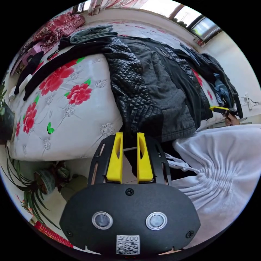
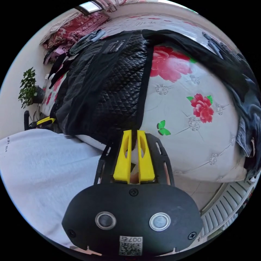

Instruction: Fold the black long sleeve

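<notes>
Surface: bed (image 1: 68, 122) with white quilted cover, red flower print and green butterflies; clothes spread across it.
Left gripper (image 1: 129, 136): yellow jaws parallel with a small gap, tips at the near hem of the black long sleeve (image 1: 141, 89). Dark cloth sits between the tips, but I cannot tell if both jaws press on it.
Right gripper (image 2: 132, 133): yellow jaws nearly together, a thin strip of black fabric between the tips, at the garment's near right corner by the bed edge. Looks like a pinch on the hem.
Black long sleeve: quilted jacket-type garment, shiny diamond-stitched panels plus matte grey-black panels, lying flat on the bed with its hem hanging over the near edge. One black sleeve runs out to the left in the left gripper view.
Person: light grey sweatshirt (image 1: 225, 168) with a white drawcord, just beside the grippers on the near side of the bed.
Other gripper: in the left gripper view, the right one's yellow tip shows at the far right by a hand (image 1: 231, 119).
Far side: folded grey-green clothes (image 1: 93, 32), red patterned blanket (image 1: 59, 27).
Right end of bed: dark pile with denim (image 2: 247, 108).
Floor: potted plants (image 1: 40, 185) below the bed; another plant (image 2: 28, 87) by the wall.
</notes>
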`<state>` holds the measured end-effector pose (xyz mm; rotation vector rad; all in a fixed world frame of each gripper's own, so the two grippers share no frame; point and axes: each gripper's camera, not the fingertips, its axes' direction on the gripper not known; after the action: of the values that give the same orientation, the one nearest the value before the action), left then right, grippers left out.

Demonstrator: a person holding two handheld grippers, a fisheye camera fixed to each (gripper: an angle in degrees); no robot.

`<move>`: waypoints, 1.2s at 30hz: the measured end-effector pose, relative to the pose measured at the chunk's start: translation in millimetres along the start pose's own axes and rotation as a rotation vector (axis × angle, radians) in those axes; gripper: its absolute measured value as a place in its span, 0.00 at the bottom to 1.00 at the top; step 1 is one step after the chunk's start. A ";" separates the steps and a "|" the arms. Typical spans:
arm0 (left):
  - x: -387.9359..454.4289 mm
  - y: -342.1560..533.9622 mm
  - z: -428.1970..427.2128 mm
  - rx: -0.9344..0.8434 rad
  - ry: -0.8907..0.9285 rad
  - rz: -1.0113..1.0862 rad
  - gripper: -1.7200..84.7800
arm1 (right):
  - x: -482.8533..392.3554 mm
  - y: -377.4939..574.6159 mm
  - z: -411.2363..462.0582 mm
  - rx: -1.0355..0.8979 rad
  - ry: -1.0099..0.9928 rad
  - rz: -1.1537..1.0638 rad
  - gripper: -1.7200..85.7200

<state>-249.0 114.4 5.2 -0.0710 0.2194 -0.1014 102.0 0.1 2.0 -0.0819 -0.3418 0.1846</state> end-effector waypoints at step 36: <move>-281.7 4.3 -73.6 0.539 0.225 -0.861 0.15 | -45.5 -2.7 59.3 -0.048 0.192 -0.274 0.02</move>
<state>-538.3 144.7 -6.5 0.3918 0.3684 -1.0243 40.1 -8.5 43.2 -0.0982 -0.1635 -0.1023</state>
